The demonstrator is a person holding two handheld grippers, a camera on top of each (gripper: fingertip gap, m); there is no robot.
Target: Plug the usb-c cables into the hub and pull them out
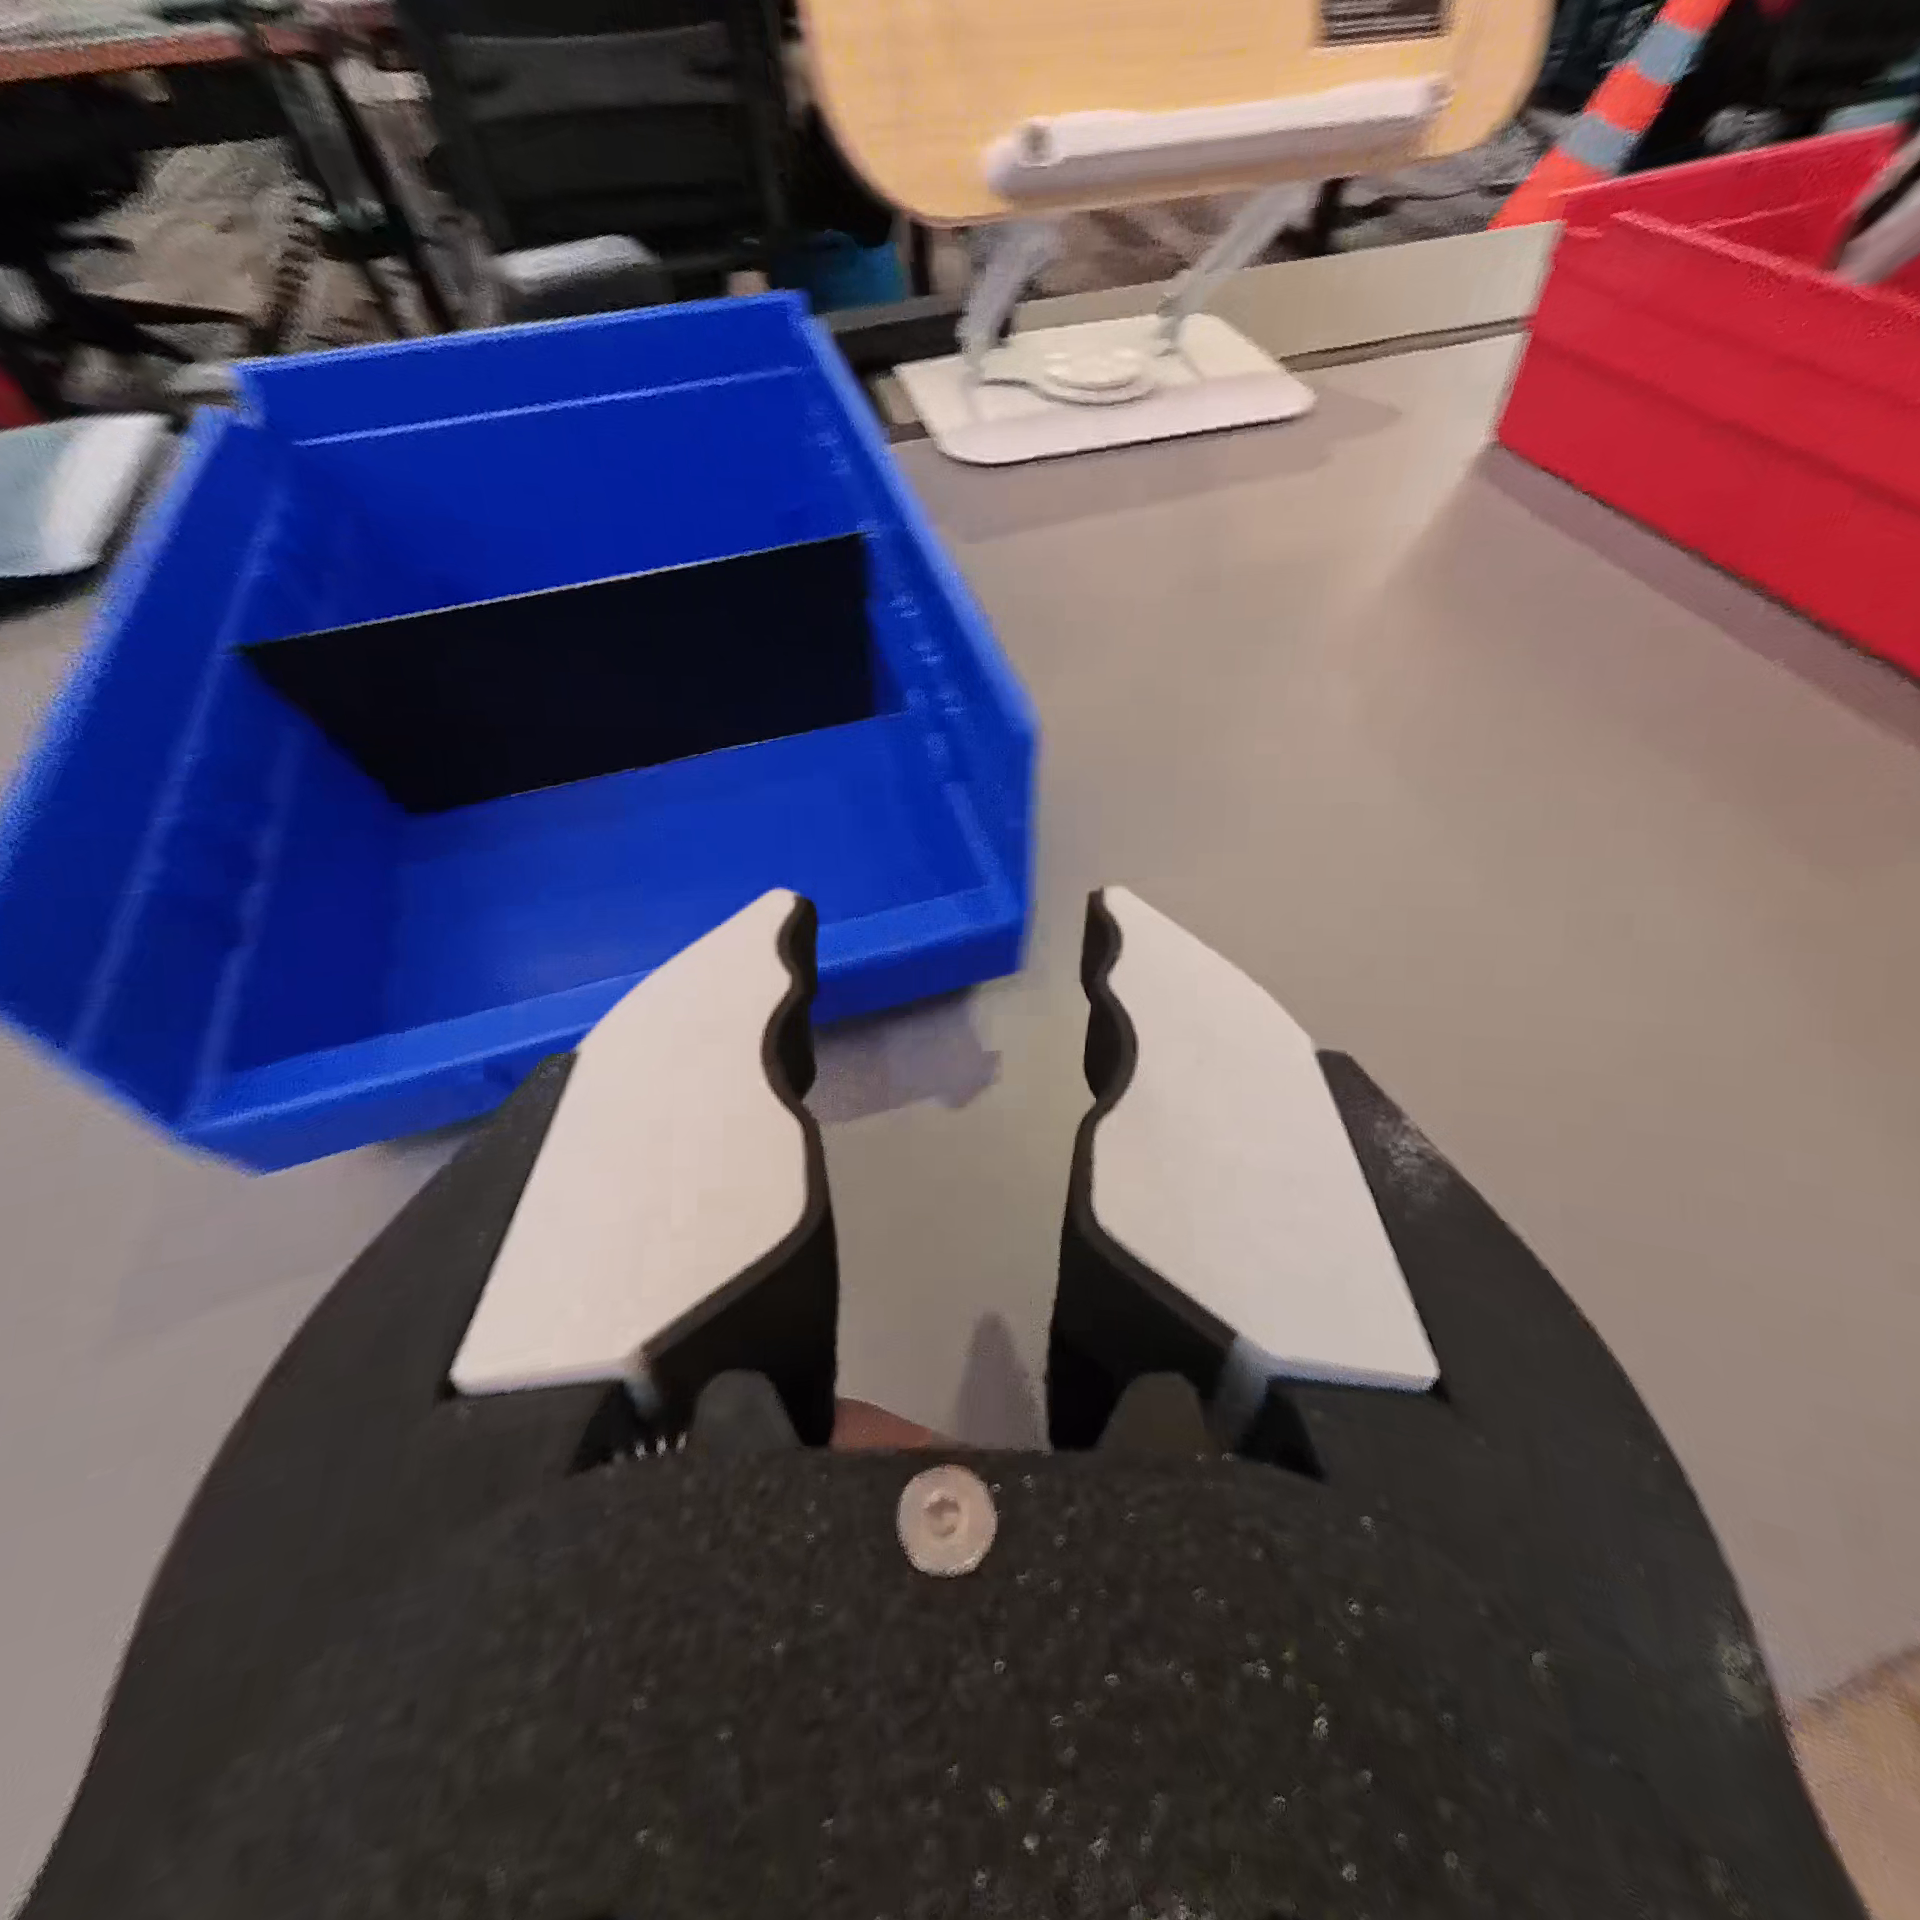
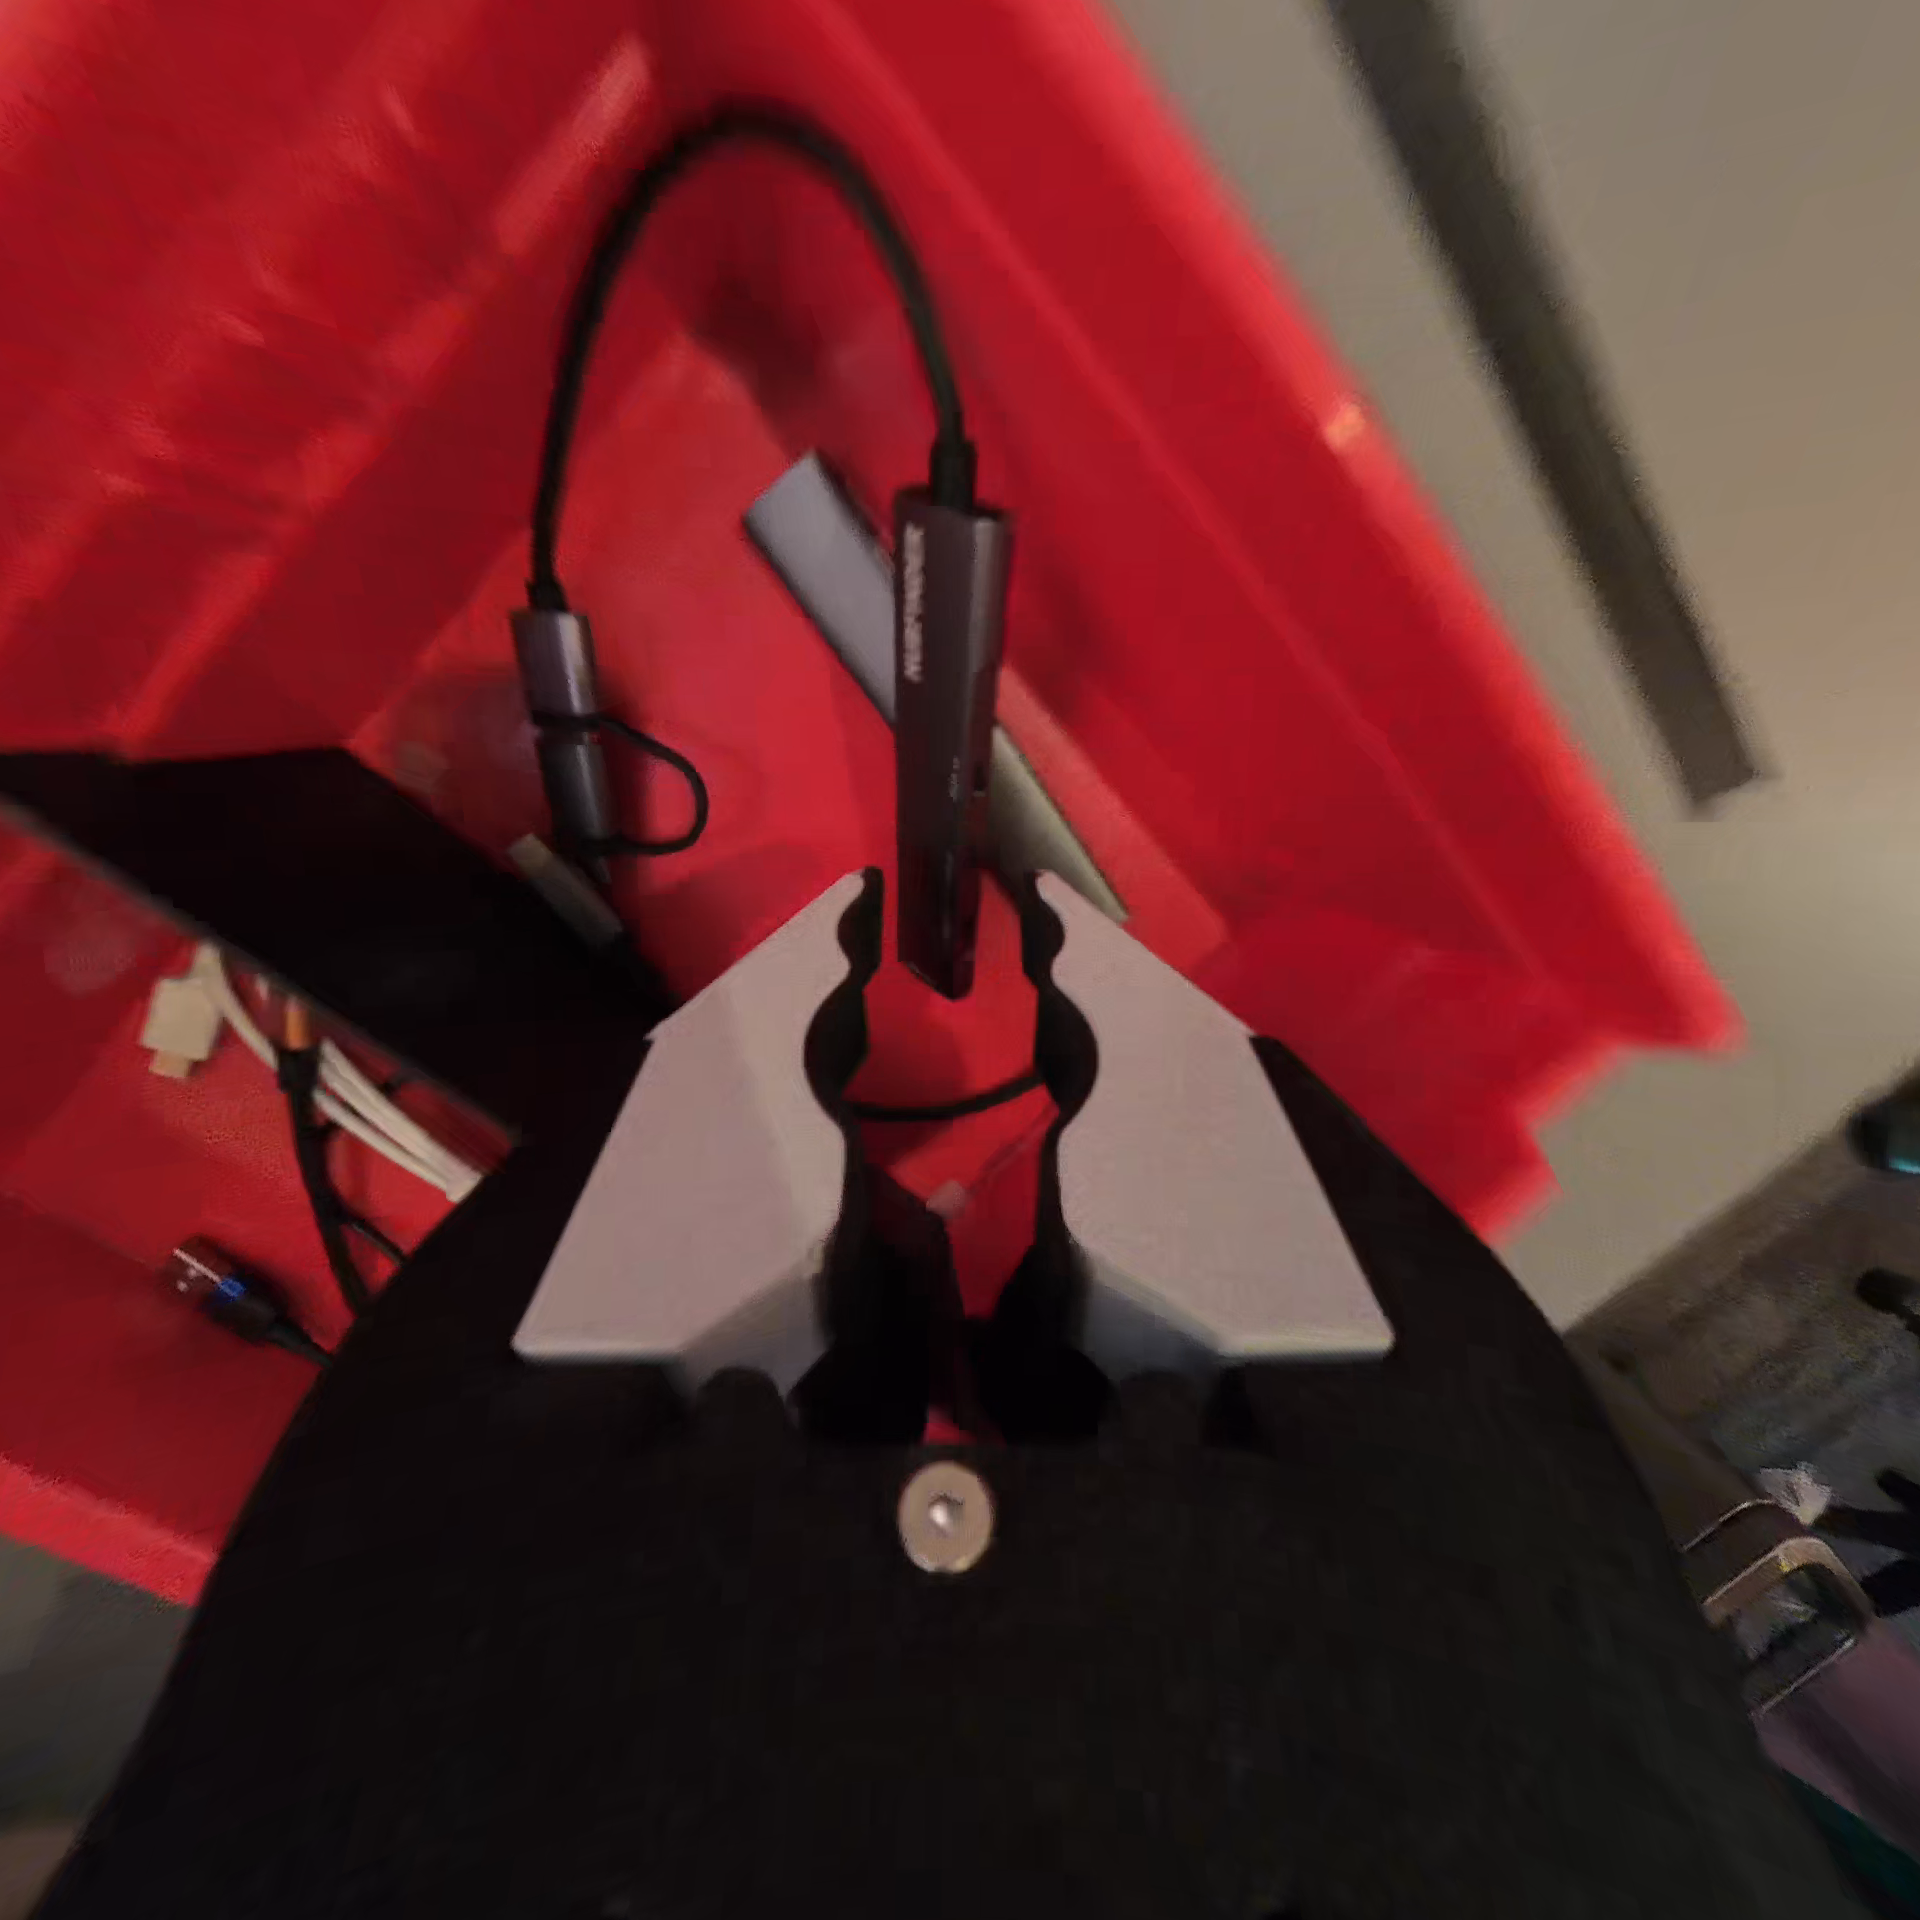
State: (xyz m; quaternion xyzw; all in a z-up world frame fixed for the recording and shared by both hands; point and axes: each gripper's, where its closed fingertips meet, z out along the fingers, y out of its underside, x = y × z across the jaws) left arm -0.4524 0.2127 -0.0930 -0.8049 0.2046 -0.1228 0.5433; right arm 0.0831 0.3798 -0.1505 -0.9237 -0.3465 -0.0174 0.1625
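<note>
A slim dark grey hub (image 2: 940, 748) hangs end-down over the red bin (image 2: 1195, 520), its lower end sitting between the tips of the right gripper (image 2: 951, 904); the fingers are drawn in narrow about it and look to be pinching it, though blur hides the contact itself. From the hub's top a black braided cable (image 2: 727, 156) arches up and over to a grey plug with a tethered adapter (image 2: 566, 717), which dangles free beside it. Behind the hub a second flat grey device (image 2: 821, 551) lies slanted in the bin. A black divider (image 2: 312, 862) crosses the bin, and beyond it lie loose white cables (image 2: 343, 1091) and a black lead with a blue-tongued plug (image 2: 223, 1283).

The left gripper (image 1: 945, 925), jaws standing wide and empty, hovers low over the grey table (image 1: 1351, 831) just beside an empty blue bin (image 1: 914, 644) with its own black divider. A white stand (image 1: 1101, 384) rests farther back, with the red bin off to the right.

The work appears to be at its opening step: fetching the hub out of the bin, with no cable plugged in by hand yet. The next move seems to call for setting the hub down on open table, or steadying it, so that the free left gripper can collect a usb-c cable and line its plug up with a port
</note>
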